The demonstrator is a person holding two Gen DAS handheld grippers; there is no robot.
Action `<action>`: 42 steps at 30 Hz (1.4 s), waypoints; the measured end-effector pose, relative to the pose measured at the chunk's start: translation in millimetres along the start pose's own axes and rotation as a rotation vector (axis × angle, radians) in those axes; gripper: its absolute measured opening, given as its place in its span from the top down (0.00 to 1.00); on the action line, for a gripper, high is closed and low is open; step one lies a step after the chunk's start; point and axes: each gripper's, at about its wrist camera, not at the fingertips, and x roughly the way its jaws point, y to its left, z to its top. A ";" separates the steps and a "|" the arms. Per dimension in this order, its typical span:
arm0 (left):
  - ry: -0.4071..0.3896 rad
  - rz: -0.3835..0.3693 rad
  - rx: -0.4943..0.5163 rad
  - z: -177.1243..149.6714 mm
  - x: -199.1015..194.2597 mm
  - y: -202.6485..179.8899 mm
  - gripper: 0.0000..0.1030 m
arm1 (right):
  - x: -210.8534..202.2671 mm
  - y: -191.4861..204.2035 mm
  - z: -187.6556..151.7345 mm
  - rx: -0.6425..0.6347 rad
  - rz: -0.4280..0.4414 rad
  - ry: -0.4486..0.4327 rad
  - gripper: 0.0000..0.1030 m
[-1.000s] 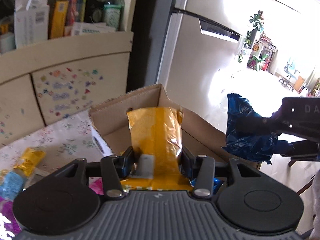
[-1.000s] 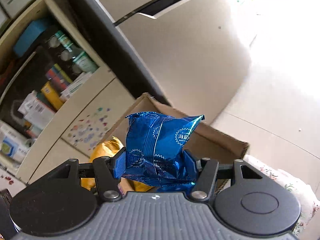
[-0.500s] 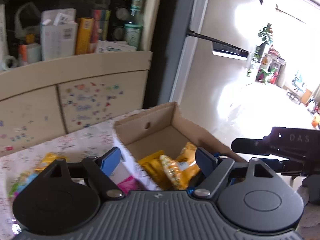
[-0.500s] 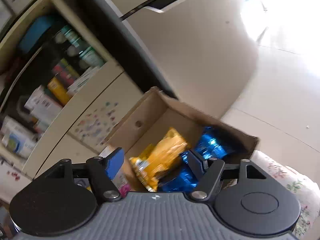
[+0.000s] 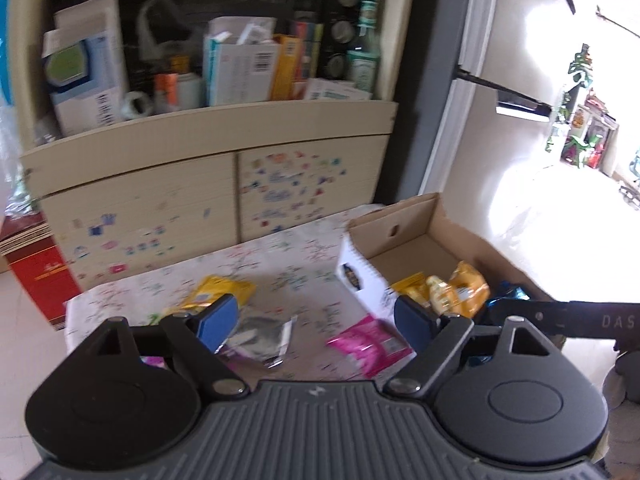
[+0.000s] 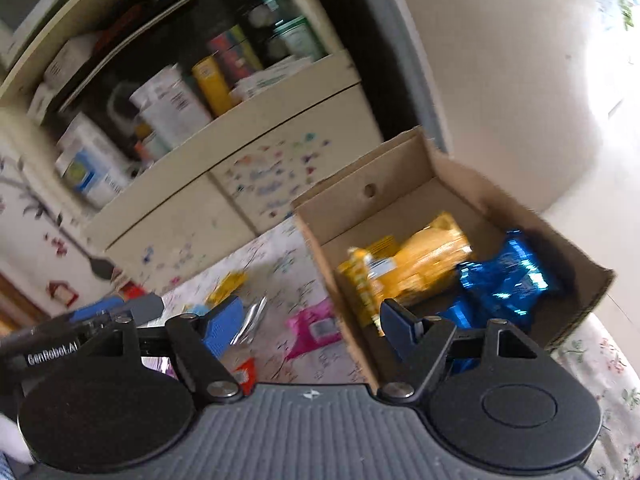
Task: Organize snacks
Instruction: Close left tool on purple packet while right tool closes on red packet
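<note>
Behind the box [image 6: 404, 168], shelves; your yellow pack [image 6: 424, 264] and blue pack [image 6: 508, 276] now lie inside. Both grippers [image 5: 316, 312] [image 6: 312, 320], emptied, are opening; the pink pack [image 5: 368, 344] beside the box waits.

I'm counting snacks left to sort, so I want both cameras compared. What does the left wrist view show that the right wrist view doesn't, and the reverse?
Only the left wrist view: the red box on the floor beside the table.

Only the right wrist view: the blue packets in full, and a small red-orange packet near the gripper.

Both: the cardboard box holding yellow packets, and the pink packet, silver packet and yellow packet on the tablecloth.
</note>
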 end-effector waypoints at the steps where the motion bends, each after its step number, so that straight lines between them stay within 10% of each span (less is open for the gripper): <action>1: 0.004 0.009 -0.005 -2.3 -2.0 5.7 0.17 | 2.2 3.8 -2.1 -0.017 0.009 0.011 0.21; 19: 0.134 0.158 -0.089 -46.0 15.0 82.4 0.17 | 42.7 59.5 -36.8 -0.165 0.079 0.187 0.19; 42: 0.209 0.137 -0.050 -73.8 79.8 93.1 0.17 | 109.3 91.4 -78.3 -0.271 0.064 0.370 0.06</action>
